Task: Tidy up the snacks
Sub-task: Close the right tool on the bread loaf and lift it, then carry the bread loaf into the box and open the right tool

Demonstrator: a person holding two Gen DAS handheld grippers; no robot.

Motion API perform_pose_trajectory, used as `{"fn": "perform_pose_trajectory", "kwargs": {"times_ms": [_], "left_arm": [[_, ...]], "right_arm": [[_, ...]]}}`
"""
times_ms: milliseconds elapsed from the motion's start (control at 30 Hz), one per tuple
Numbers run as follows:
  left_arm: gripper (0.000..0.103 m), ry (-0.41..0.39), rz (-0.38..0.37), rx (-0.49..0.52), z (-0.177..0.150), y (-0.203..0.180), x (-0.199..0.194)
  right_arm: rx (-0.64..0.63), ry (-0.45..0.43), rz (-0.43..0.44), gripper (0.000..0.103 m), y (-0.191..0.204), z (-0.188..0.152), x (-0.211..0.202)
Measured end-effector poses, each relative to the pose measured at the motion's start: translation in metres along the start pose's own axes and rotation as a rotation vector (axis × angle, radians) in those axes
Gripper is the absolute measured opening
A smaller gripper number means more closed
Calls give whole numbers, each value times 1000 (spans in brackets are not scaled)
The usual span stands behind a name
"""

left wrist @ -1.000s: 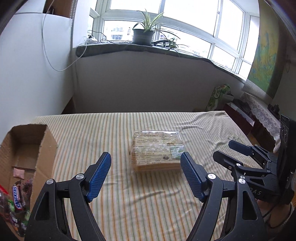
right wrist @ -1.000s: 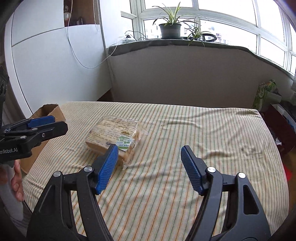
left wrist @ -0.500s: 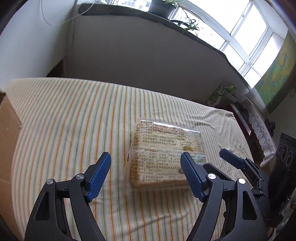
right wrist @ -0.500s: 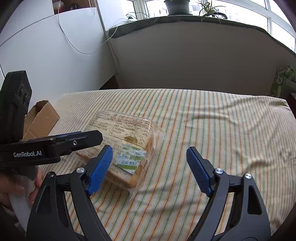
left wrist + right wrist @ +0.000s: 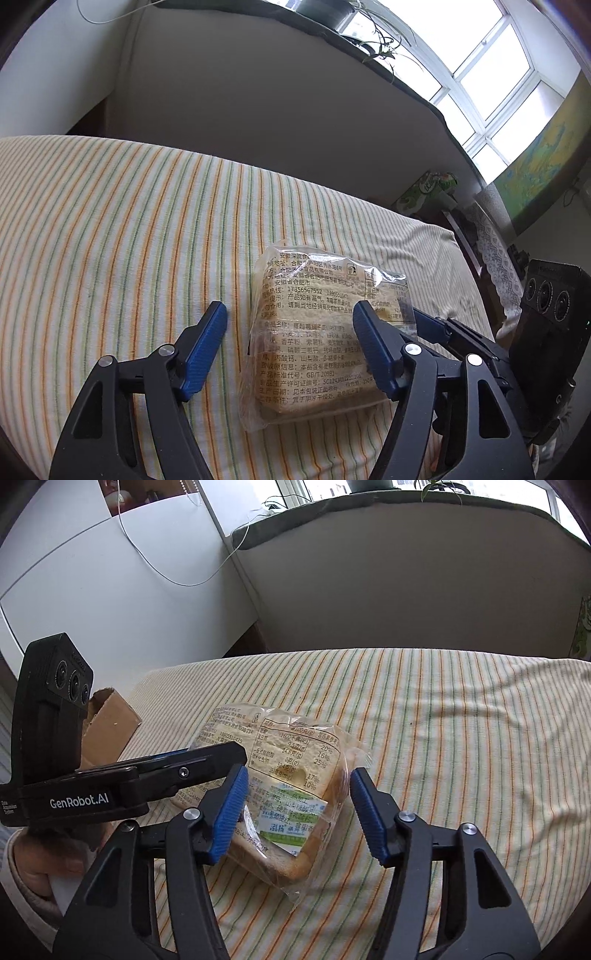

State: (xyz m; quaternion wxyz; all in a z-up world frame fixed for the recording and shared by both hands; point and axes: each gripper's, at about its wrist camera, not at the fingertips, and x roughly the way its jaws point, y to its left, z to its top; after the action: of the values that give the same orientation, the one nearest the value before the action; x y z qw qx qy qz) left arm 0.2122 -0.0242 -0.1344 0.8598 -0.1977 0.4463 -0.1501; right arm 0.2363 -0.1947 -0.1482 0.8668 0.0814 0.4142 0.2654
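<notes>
Seen low and right of centre in the left wrist view: a clear bag of sliced bread point(image 5: 317, 332), lying flat on the striped cloth point(image 5: 110, 221), printed side up. Straddling its near end, the left gripper point(image 5: 290, 317) – jaws apart, just been closing, the bag between them. Left blue pad clear of the wrapper with bare cloth in the gap, right pad over the bag's top right edge. No squeeze visible.

From the right wrist view, the same bag at centre frame, one corner pointing towards the lens. Closing in on that corner, the right gripper point(image 5: 295, 779) – jaws also just narrowed but not clamped, left pad overlapping the wrapper, right pad just beside the crust edge. Whether either pad touches cannot be told. At mid left, the other gripper's black finger reaching over the bag's far side. A brown cardboard box point(image 5: 110, 727) just behind it, at the cloth's edge. A hand point(image 5: 33, 871) and pale sleeve at lower left.
</notes>
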Motion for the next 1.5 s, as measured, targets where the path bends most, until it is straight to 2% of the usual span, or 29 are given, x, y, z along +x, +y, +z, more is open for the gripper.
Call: {"fn": "perform_pose_trajectory", "kwargs": {"times_ms": [100, 333, 467, 767, 900, 1033, 1233, 1500], "left_arm": [[55, 23, -47, -17, 1, 2, 0], [55, 19, -81, -47, -1, 5, 0], [55, 8, -83, -45, -1, -3, -9], [55, -114, -135, 30, 3, -47, -73], [55, -168, -158, 59, -2, -61, -109], [55, -206, -176, 71, -12, -63, -138], [55, -247, -169, 44, -29, -38, -168], [55, -319, -86, -103, -53, 51, -217]], "right_arm": [[6, 2, 6, 55, 2, -1, -3], [22, -14, 12, 52, 4, -2, -9], [14, -61, 6, 51, 9, 2, -33], [-62, -199, -33, 50, 55, 18, -116], [-101, -235, -50, 50, 79, 14, -150], [-130, -246, -58, 50, 108, 6, -166], [-173, -222, -24, 50, 160, -7, -155], [-293, -128, 102, 50, 257, -9, -89]]}}
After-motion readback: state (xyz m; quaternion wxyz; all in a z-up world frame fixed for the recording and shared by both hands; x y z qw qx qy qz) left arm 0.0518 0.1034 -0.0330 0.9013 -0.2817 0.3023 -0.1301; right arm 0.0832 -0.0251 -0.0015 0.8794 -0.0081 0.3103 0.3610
